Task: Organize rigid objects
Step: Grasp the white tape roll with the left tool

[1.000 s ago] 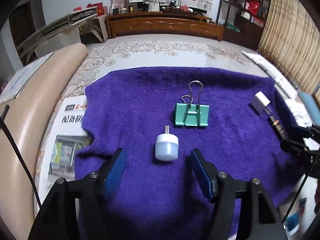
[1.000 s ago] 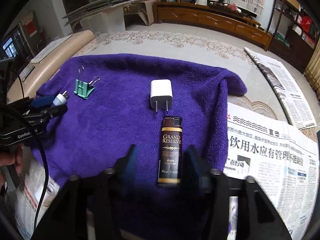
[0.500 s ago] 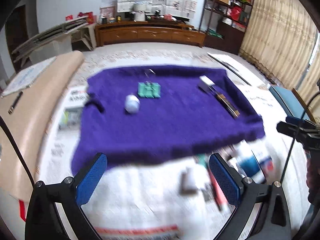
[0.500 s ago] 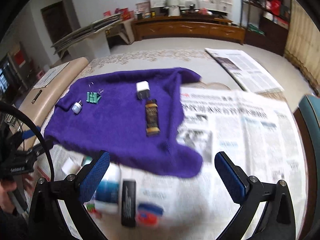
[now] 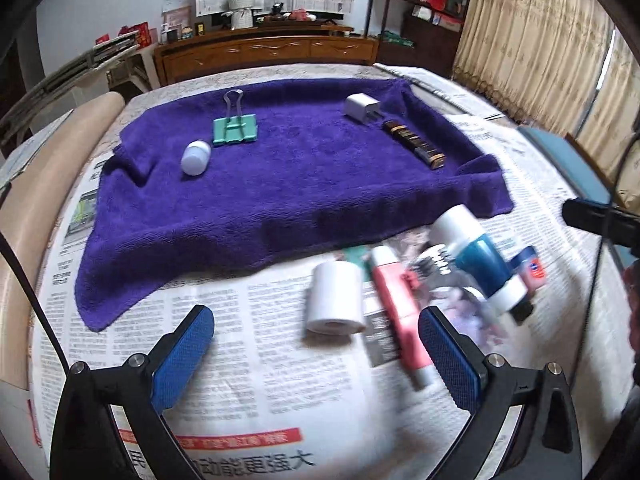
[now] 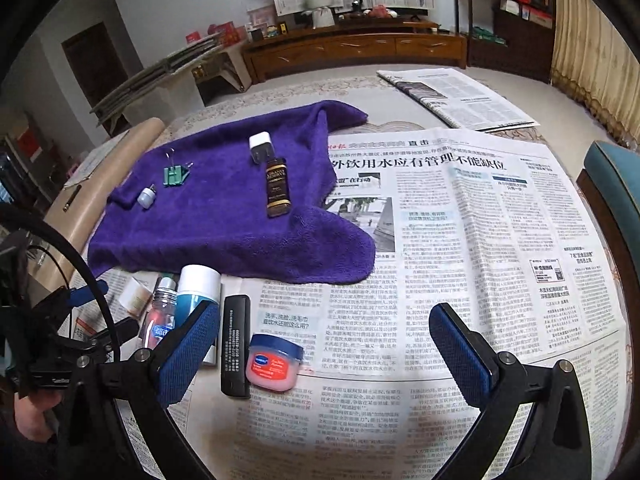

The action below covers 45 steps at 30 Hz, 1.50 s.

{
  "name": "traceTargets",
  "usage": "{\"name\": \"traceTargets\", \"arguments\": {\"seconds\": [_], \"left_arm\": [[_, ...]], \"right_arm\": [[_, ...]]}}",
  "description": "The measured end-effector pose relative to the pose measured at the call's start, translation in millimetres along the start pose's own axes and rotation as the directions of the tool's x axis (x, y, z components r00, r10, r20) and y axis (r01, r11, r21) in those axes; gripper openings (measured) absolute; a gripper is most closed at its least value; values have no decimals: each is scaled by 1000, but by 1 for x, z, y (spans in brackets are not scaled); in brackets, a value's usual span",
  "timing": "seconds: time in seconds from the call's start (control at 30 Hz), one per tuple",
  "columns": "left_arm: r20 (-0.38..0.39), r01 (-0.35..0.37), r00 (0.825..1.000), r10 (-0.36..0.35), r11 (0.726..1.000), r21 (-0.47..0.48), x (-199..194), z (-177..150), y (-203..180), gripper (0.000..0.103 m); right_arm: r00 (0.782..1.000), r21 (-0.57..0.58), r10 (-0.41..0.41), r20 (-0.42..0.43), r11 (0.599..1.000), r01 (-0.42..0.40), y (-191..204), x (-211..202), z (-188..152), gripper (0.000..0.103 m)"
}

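Both grippers, left gripper (image 5: pixel 316 360) and right gripper (image 6: pixel 324 356), are spread wide and empty. Unsorted items lie on newspaper (image 6: pixel 460 240): white roll (image 5: pixel 336 298) at 12 o'clock of left, balm jar (image 6: pixel 274 366) at 10 o'clock of right. Centre one item between the pads before closing; destination purple towel (image 5: pixel 280 184).

On the purple towel (image 5: pixel 280 184), far ahead of the jaws, four items are laid flat: a small white bulb (image 5: pixel 195 157), a green binder clip (image 5: pixel 234 130), a white charger plug (image 5: pixel 359 107) and a brown lighter (image 5: pixel 414 144). Nearer, a white roll (image 5: pixel 336 298) and pink tube (image 5: pixel 400 312) are seen between the left jaws; a black stick (image 6: pixel 236 346) and Vaseline jar (image 6: pixel 274 362) lie between the right jaws.
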<state>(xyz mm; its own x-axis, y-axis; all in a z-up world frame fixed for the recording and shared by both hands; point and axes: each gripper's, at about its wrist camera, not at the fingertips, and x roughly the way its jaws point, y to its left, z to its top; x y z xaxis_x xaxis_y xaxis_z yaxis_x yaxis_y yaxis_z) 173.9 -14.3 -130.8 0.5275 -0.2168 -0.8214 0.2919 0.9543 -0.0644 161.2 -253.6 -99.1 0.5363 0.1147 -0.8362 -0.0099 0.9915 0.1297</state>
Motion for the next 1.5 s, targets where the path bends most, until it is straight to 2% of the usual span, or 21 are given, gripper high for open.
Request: {"name": "traceTargets", "arguments": {"seconds": [0.2, 0.27, 0.37, 0.4, 0.43, 0.6, 0.73, 0.87, 0.93, 1.0, 1.07, 1.33, 1.5], "left_arm": [[4, 11, 1000, -11, 1000, 28, 7, 1, 3, 99], [15, 19, 1000, -19, 999, 43, 7, 2, 2, 94], [20, 41, 999, -42, 998, 54, 7, 3, 4, 83], [12, 29, 999, -30, 998, 58, 8, 2, 6, 68], [0, 17, 1000, -17, 997, 70, 10, 1, 6, 62], [14, 34, 999, -35, 995, 99, 10, 1, 5, 62], [35, 36, 998, -42, 986, 164, 13, 2, -7, 62], [31, 59, 997, -65, 987, 153, 14, 7, -5, 55], [29, 49, 998, -55, 986, 160, 13, 6, -4, 45], [22, 48, 998, -52, 986, 157, 11, 6, -3, 40], [20, 46, 999, -49, 987, 153, 11, 6, -2, 28], [22, 33, 999, -36, 992, 121, 6, 4, 0, 28], [6, 43, 999, -43, 994, 98, 4, 2, 3, 28]], "right_arm": [[1000, -14, -11, 2, 1000, 11, -4, 1, -3, 103], [1000, -9, -22, -6, 1000, 22, -9, 3, -5, 103], [1000, 0, -22, -8, 1000, 22, -15, 2, -7, 103], [1000, 1, -25, -7, 1000, 25, -17, 1, -7, 103], [1000, 4, -28, -5, 1000, 28, -19, 0, -7, 103], [1000, 12, -20, 2, 1000, 20, -22, -3, -7, 103], [1000, 3, -16, -10, 1000, 16, -20, 0, -8, 103], [1000, -12, -14, -22, 1000, 14, -16, 3, -10, 103], [1000, -16, -12, -24, 1000, 11, -15, 4, -10, 103], [1000, -19, -11, -29, 1000, 11, -14, 5, -10, 103], [999, -23, -12, -31, 1000, 11, -13, 5, -11, 103], [999, -33, -6, -45, 999, 5, -13, 5, -12, 102], [998, -104, 0, -59, 995, -6, -5, 6, -20, 100]]}}
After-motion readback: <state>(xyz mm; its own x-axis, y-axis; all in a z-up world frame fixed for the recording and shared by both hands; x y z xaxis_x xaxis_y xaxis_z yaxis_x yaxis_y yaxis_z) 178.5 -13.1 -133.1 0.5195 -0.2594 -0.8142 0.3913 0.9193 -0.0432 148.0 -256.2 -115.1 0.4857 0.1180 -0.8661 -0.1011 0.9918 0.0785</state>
